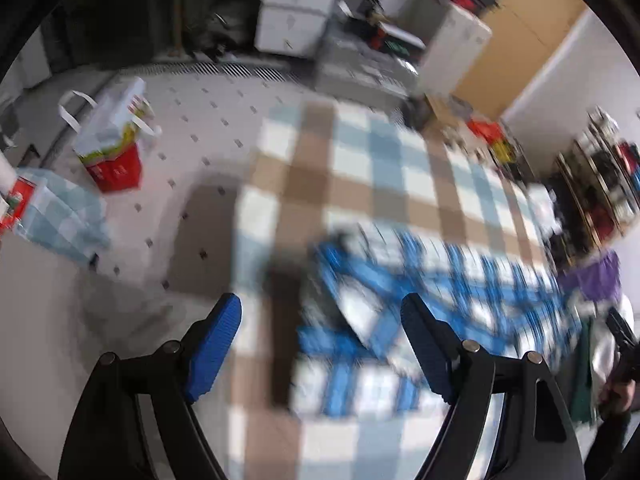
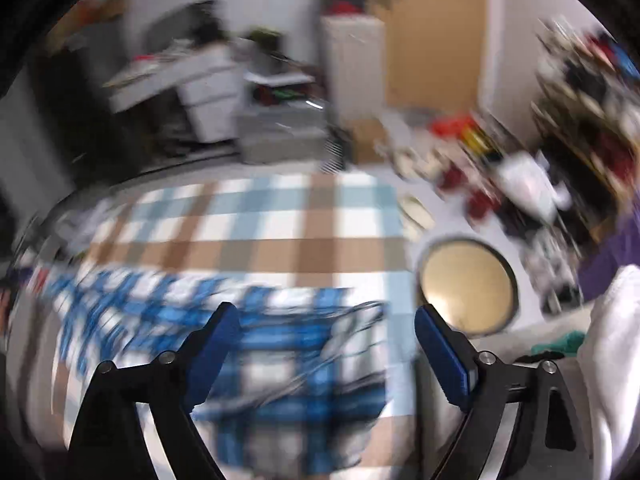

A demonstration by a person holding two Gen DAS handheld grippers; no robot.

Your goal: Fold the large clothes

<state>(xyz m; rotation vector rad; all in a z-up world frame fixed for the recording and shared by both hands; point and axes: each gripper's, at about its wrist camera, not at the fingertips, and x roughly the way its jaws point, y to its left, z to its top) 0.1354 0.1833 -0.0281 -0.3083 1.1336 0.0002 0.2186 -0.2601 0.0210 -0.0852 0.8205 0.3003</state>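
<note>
A blue-and-white plaid garment [image 1: 432,312] lies spread on a table covered by a pale blue, white and brown checked cloth [image 1: 360,168]. My left gripper [image 1: 320,320] is open and empty, above the garment's left end. In the right wrist view the garment [image 2: 256,344] lies under my right gripper [image 2: 326,328], which is open and empty above its right end. Both views are motion-blurred.
A red and white shopping bag [image 1: 114,140] stands on the tiled floor at the left. A round stool [image 2: 466,286] stands by the table's right edge. White drawers [image 1: 292,12], shelves [image 2: 588,100] and floor clutter lie beyond. White and purple cloth [image 2: 616,320] is at the right.
</note>
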